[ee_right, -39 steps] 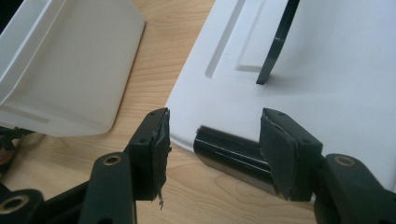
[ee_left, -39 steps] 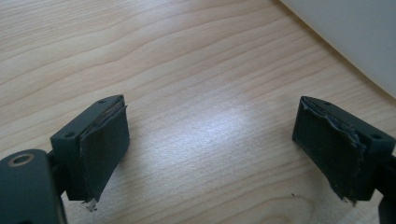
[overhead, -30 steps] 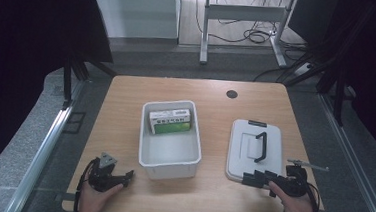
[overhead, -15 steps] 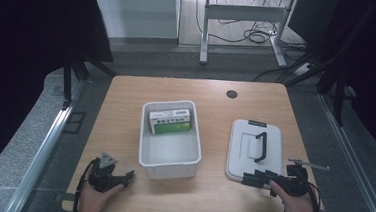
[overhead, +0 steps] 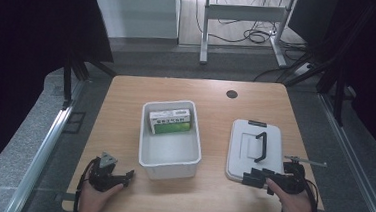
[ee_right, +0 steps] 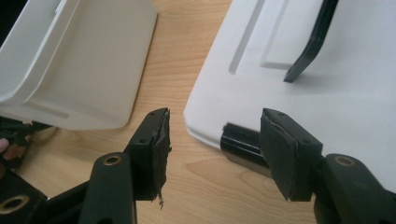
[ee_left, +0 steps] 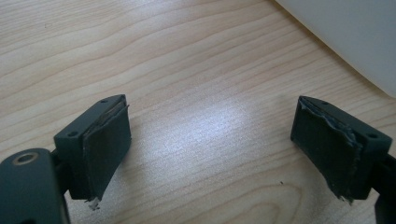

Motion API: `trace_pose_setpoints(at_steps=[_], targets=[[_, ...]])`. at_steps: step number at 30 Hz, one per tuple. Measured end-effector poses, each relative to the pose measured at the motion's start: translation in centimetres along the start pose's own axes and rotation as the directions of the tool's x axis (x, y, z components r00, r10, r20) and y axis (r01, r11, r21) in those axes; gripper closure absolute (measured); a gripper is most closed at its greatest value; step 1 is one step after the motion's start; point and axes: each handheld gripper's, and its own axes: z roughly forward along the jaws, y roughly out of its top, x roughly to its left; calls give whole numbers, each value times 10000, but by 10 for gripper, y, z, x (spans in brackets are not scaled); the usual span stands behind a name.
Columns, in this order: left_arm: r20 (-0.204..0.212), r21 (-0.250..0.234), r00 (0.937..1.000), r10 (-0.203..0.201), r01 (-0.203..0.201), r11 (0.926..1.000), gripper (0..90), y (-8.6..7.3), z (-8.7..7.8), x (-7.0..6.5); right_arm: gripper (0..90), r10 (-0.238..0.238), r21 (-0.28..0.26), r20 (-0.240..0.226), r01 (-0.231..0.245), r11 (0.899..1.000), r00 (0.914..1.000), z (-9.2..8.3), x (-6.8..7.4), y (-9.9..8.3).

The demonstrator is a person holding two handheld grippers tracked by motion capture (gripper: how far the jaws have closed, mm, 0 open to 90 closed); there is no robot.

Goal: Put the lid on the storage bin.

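While the lid (overhead: pixel 254 150) lies flat near the desk's (overhead: pixel 125 111) right edge, handle (overhead: pixel 261 140) up, I hold the right gripper (overhead: pixel 257 177) at its near-left corner with the jaws apart and clamped on nothing. In the right gripper view, the lid's corner and a black latch (ee_right: pixel 240 142) sit between the jaws, so I judge the grasp is being lined up, not yet made. The left gripper (overhead: pixel 121 175) rests near the desk's front-left corner, jaws apart over bare wood, just beside the bin (overhead: pixel 168 157). The bin stands at the desk's middle, uncovered, with a green box (overhead: pixel 170 122) against its far wall. Loading appears done; gripping the lid, carrying it across and seating it on the bin remain.
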Motion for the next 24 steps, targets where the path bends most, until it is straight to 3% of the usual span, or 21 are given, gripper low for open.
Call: trace_pose_setpoints(at_steps=[5,16,21,24], targets=[[-36,-14,10000,-41,41,10000,120,1,1,0,436,170,45,150,-171,9998,9997,-1,-2,5],[-84,-5,9999,-95,95,10000,120,1,1,1,443,-134,573,390,112,9983,9991,-4,4,31],[-107,-4,9999,-116,116,9999,120,1,1,1,442,-244,511,439,221,9984,9987,-7,7,38],[-109,-3,9999,-125,125,9999,120,1,1,1,442,-38,415,417,21,9991,9991,-11,6,47]])
